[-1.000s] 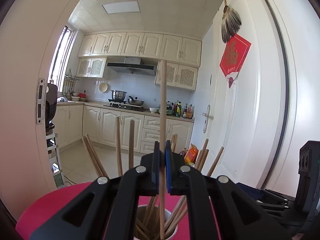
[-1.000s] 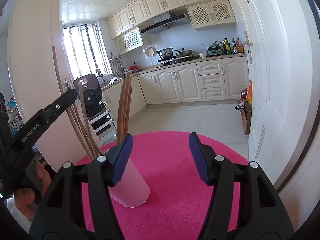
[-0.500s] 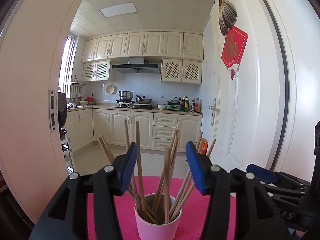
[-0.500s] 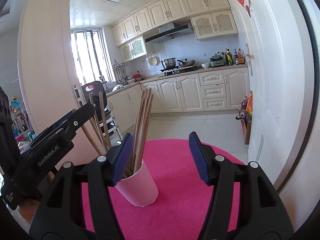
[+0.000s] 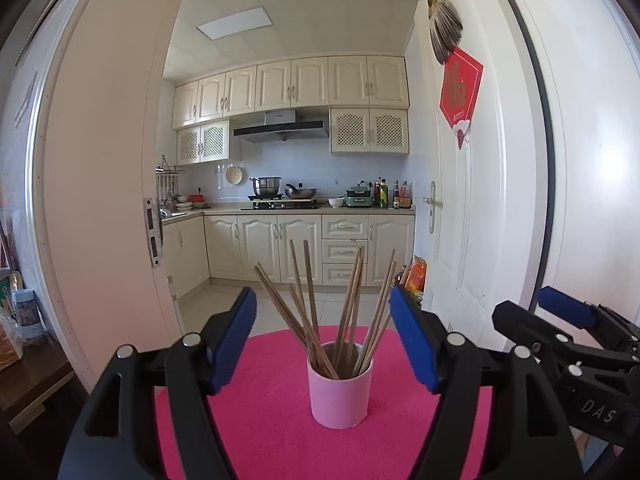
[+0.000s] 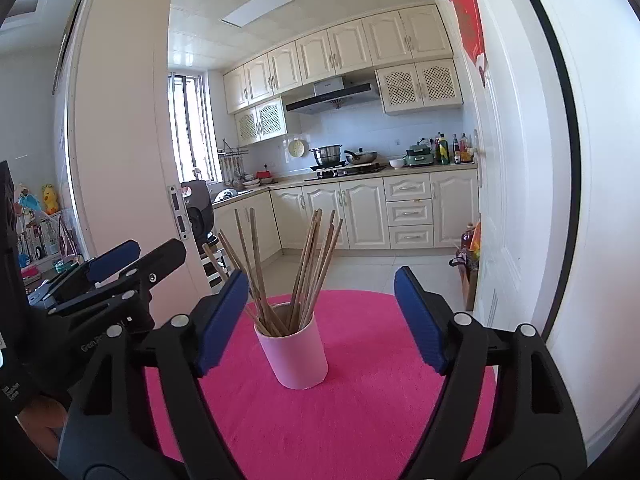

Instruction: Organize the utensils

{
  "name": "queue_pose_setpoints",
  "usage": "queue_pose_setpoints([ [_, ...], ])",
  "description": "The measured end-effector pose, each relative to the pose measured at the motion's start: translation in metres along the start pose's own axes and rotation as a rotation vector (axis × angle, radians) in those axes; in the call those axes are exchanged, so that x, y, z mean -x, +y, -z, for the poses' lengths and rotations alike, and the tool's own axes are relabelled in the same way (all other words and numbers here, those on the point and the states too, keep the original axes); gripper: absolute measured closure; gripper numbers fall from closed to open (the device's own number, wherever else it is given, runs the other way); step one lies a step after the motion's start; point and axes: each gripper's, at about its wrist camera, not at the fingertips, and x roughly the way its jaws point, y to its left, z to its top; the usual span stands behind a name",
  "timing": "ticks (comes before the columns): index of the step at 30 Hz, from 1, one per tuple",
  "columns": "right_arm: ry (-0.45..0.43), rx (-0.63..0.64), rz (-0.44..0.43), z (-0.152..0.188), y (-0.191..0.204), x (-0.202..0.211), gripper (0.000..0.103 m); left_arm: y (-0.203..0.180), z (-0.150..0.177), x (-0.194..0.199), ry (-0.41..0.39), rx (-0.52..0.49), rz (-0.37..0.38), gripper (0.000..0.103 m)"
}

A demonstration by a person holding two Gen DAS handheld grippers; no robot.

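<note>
Left gripper: jaws spread, just been opening, nothing pinched. Right gripper: jaws likewise spread, just been opening, empty. Chopsticks: wooden bundle, long axes near upright, tips fanning outward and up, lower ends inside pink cup. Cup: upright on round pink mat, apart from both grippers. Beyond: white kitchen cabinets, open door.

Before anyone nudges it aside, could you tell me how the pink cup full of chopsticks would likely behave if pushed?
The pink cup is narrow and the chopsticks tower above its rim, so it probably tips easily. The fuzzy pink mat likely resists sliding.
</note>
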Motion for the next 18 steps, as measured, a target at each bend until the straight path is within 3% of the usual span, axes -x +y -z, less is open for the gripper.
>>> queue_pose_setpoints([
  [9,-0.09,0.095,0.086,0.002,0.037,0.067,0.012,0.004,0.001,0.067,-0.039,0.003,0.017,0.034],
  [18,-0.118,0.124,0.091,0.0,0.052,0.093,0.01,0.006,0.0,0.105,-0.095,-0.014,-0.003,0.034],
])
